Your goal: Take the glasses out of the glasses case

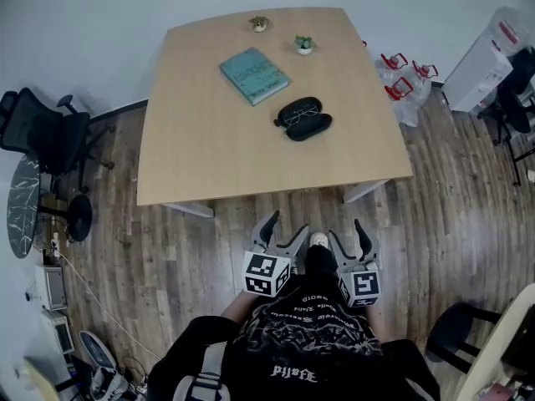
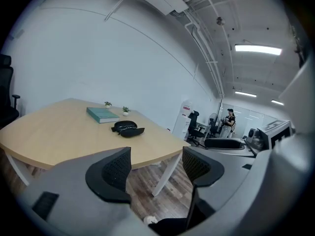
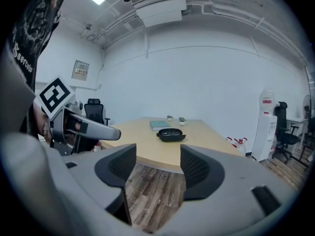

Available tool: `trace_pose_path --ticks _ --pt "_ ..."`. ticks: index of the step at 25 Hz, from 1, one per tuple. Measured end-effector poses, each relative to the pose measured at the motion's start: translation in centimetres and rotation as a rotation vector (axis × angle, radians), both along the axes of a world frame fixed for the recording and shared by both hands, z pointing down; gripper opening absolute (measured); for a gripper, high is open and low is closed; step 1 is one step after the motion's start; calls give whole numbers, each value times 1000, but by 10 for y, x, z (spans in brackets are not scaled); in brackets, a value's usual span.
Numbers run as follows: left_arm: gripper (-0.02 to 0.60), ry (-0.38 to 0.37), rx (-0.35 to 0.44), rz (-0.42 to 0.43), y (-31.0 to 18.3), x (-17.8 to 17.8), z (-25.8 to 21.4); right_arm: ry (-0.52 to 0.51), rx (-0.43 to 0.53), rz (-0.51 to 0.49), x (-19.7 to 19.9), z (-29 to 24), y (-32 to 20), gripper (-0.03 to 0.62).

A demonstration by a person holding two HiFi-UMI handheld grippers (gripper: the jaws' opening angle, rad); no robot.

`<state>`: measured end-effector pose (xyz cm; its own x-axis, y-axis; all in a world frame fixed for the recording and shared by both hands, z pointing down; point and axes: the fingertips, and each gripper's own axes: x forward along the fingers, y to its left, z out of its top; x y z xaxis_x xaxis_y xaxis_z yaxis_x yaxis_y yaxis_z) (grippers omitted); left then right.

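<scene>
A black glasses case [image 1: 303, 119] lies open on the light wooden table [image 1: 209, 149], right of centre, with the glasses [image 1: 295, 112] resting in its far half. The left gripper view shows the case [image 2: 128, 128] far off on the tabletop, as does the right gripper view, where the case [image 3: 171, 134] is small. Both grippers hang low over the floor, close to the person's body and well short of the table's near edge. My left gripper [image 1: 285, 232] [image 2: 156, 168] is open and holds nothing. My right gripper [image 1: 346, 236] [image 3: 155, 166] is open too, with nothing between its jaws.
A teal book [image 1: 254, 75] lies left of the case, and two small potted plants [image 1: 259, 23] [image 1: 304, 45] stand at the table's far edge. A black office chair [image 1: 50, 136] stands left of the table. Red-handled jugs [image 1: 403, 75] and a white dispenser [image 1: 489, 57] are at the right.
</scene>
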<state>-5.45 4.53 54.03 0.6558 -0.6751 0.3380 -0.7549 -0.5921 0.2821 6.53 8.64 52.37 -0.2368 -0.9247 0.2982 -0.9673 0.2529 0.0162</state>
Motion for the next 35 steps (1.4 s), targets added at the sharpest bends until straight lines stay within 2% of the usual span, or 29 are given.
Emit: trace_pose_path --ticks 4,9,19,26,31,35 --pt "334 0 8 -56 -19 -11 0 -18 3 -21 3 1 -22 291" --pt "334 -105 68 -74 -46 -11 1 -15 -1 -99 1 3 -67 291" --pt "334 -88 19 -253 -130 -16 -3 37 -19 -380 -16 2 -175 290" --pt "334 -106 -18 -333 -175 -2 -1 -33 -30 -525 -9 0 -233 279" --pt "334 -105 -53 -382 -196 3 6 -38 -21 -593 2 -4 -270 278" --pt "334 -91 -79 -431 -213 9 11 -54 -68 -747 1 -6 -288 279"
